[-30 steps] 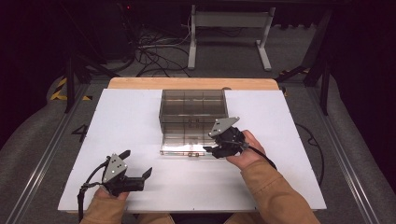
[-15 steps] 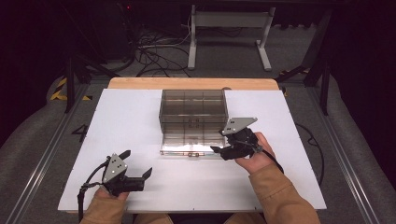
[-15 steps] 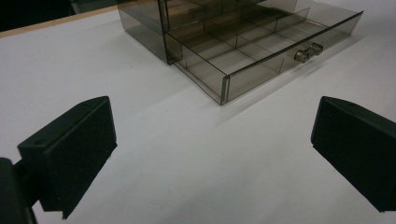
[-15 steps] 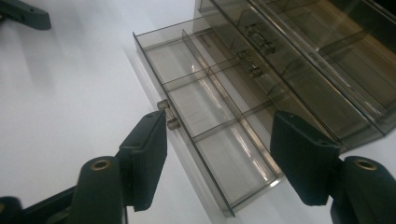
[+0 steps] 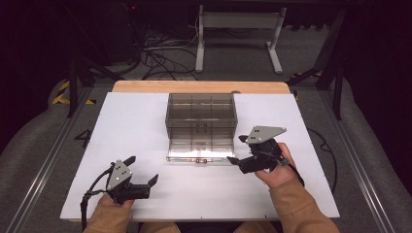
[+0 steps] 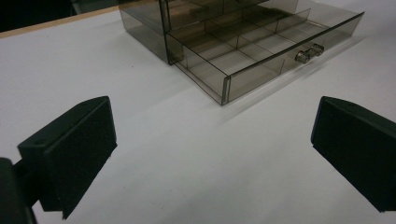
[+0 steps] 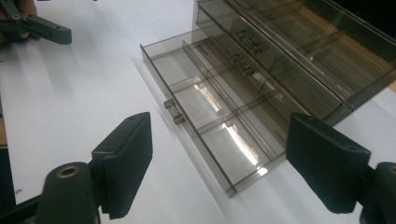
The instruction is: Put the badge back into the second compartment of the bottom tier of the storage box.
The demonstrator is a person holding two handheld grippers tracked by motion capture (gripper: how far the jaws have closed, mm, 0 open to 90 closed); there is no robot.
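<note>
The right tool [image 5: 239,149], jaws wide and empty, hovered just right of the smoky transparent plastic organiser's pulled-out bottom drawer [image 5: 200,149] at mid-tabletop [image 5: 301,194], nearer than the open, empty left tool [image 5: 142,169].

Lab-like recording room, white table [image 5: 145,121] on grey floor, tangled cables [image 5: 160,46] at upper centre, metal stand [image 5: 238,22] above, dark surroundings

From my seat, the smoky transparent plastic drawer cabinet [image 6: 243,42] runs off the top edge in the left gripper view, so I can't see its upper drawers. In the right gripper view its far end [image 7: 327,51] is cut off too, and the other black two-jaw gripper [image 7: 35,25] is clipped at the top left corner.
</note>
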